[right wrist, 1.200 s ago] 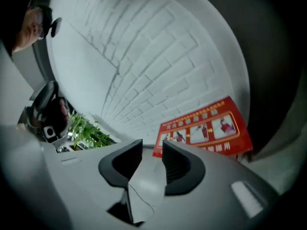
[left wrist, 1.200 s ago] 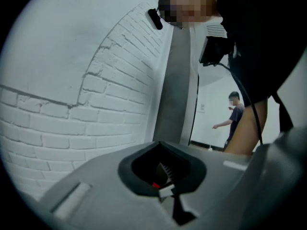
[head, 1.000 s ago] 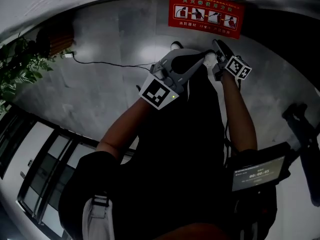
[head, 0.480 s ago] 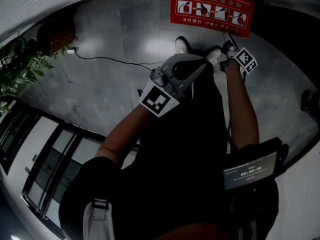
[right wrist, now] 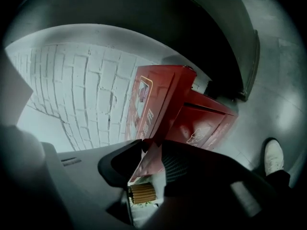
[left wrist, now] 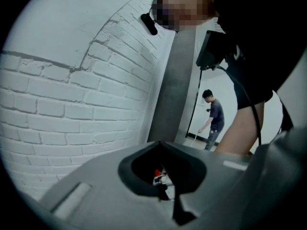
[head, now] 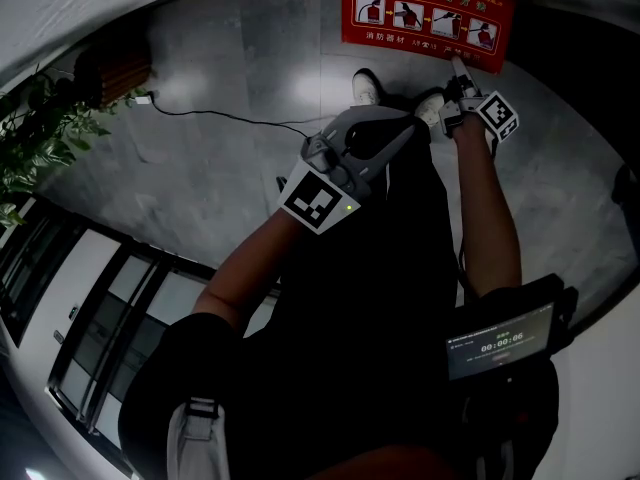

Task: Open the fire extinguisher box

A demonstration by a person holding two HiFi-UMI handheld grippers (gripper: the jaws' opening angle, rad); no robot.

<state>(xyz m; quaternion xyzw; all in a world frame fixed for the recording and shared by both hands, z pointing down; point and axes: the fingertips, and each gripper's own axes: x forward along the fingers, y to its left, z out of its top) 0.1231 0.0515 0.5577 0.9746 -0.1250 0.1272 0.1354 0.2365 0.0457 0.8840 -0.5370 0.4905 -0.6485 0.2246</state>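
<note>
The red fire extinguisher box (head: 425,16) stands at the wall, with an instruction label on its lid. In the right gripper view the box (right wrist: 201,123) fills the middle and its raised lid (right wrist: 158,104) tilts toward me. My right gripper (head: 458,68) is at the lid's front edge. Its jaws have just been closing, and the lid's lower edge (right wrist: 149,161) sits pinched between them at my right gripper (right wrist: 151,169). My left gripper (head: 408,128) hangs over the person's legs, away from the box, its jaws together on nothing. In its own view my left gripper (left wrist: 165,183) faces a brick wall.
A potted plant (head: 40,133) and a cable (head: 230,120) lie at the left on the grey floor. White shoes (head: 367,86) stand just before the box. A screen device (head: 500,340) hangs at the waist. A white brick wall (left wrist: 72,95) and a distant person (left wrist: 213,119) show in the left gripper view.
My right gripper has come down and rolled, ending at the red lid's front edge. The left gripper has sunk slightly.
</note>
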